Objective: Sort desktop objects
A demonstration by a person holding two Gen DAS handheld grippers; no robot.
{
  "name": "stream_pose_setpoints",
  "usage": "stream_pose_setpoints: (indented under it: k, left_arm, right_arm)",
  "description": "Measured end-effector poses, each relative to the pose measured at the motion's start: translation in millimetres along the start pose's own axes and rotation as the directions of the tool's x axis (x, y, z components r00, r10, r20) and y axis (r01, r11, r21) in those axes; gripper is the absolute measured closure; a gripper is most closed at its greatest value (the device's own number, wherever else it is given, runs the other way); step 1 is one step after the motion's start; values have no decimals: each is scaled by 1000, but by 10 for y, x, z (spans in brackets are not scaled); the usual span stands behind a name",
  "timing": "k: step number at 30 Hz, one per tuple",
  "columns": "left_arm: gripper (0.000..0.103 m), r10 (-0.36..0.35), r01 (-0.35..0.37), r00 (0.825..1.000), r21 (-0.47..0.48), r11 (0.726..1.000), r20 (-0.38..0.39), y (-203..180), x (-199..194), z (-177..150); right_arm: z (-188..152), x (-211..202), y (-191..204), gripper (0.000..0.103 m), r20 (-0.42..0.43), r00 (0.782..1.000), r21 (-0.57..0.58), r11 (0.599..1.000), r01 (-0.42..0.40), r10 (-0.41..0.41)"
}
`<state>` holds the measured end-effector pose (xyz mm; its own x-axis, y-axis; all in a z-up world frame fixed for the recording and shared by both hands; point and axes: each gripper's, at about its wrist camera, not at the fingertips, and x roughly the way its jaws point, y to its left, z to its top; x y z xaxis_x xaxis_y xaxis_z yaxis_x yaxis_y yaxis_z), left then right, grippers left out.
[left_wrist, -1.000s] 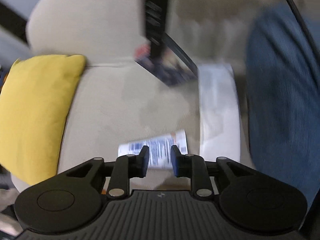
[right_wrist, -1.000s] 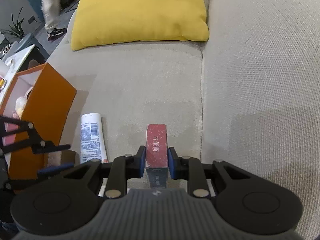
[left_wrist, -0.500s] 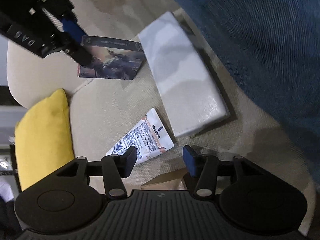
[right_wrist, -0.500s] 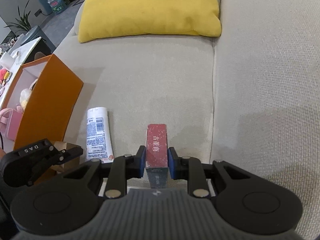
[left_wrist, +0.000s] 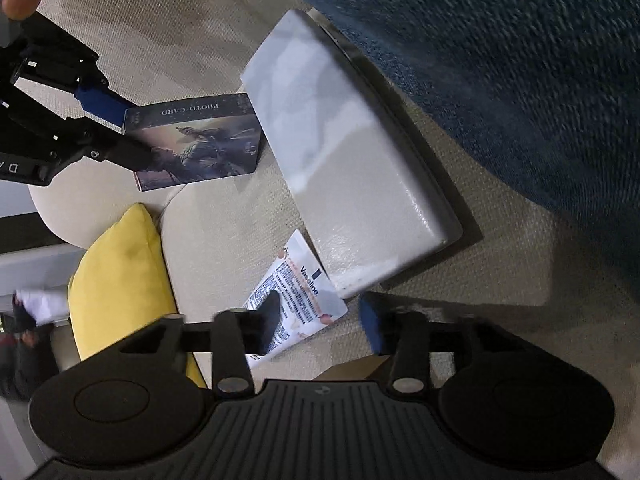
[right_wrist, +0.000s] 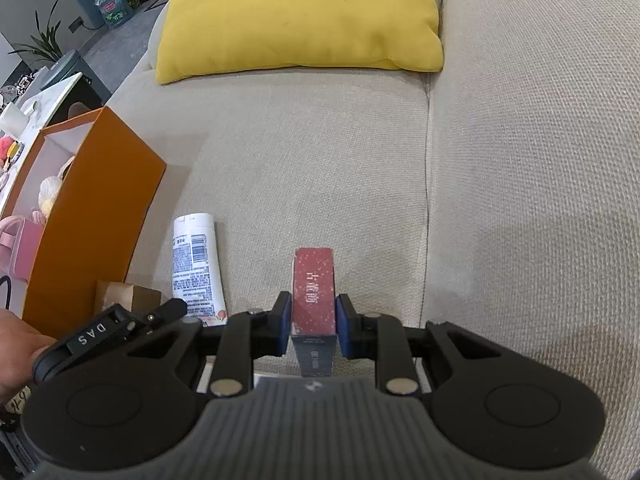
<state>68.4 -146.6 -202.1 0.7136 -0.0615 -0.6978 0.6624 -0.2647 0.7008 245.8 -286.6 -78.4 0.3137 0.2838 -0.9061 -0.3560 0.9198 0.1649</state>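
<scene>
A white Vaseline tube (left_wrist: 296, 292) lies flat on the beige sofa seat (right_wrist: 320, 160), also seen in the right wrist view as the tube (right_wrist: 196, 264). My left gripper (left_wrist: 320, 326) hovers just over its near end. The jaws are closing, with the tube's end between them and the pads not pressing on it. My right gripper (right_wrist: 312, 328) is shut on a slim red photo-card box (right_wrist: 313, 292), held edge-up above the seat. The left wrist view shows the same box's dark picture face (left_wrist: 200, 148) at upper left.
An orange box (right_wrist: 100, 216) holding soft toys stands left of the tube. A white glossy box (left_wrist: 352, 168) lies beside the tube, with a brown cardboard piece (right_wrist: 128, 292) near it. A yellow cushion (right_wrist: 296, 16) rests at the far end. A person's blue-jeaned leg (left_wrist: 520, 60) borders the seat.
My left gripper dropped towards the tube and rolled, so its view turned. Its jaws spread wide, then narrowed. The right gripper kept its grip on the box and barely moved.
</scene>
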Motion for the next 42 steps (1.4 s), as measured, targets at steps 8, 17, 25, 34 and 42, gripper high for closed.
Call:
stream_pose_setpoints:
  k: [8,17,25,34,42]
  left_arm:
    - [90,68,-69,998,-85,994,-17,34,17,-15]
    - [100,40,-57,998,-627,777,-41,986,-251,-273]
    - [101,-174,110,984,-913,393,44,1624,-377,-778]
    - [101,-184,210,968,-949,235,169,1888,-976,-1136]
    - [101,-34,164,986,-981,104,161,2023,-1808,-1728]
  right_arm:
    - [2,1,2,78,0,1000,1,1000,2,-2]
    - [-25,-79,9,79,19,1000,21,1000,-11,10]
    - [-37,-179,192,79,24,1000,4,1000,-20,20]
    - [18,-670,645,79,87,996,-68,997,-22,28]
    - [112,-1250,1309,79,177,980,-155,986,-65,93]
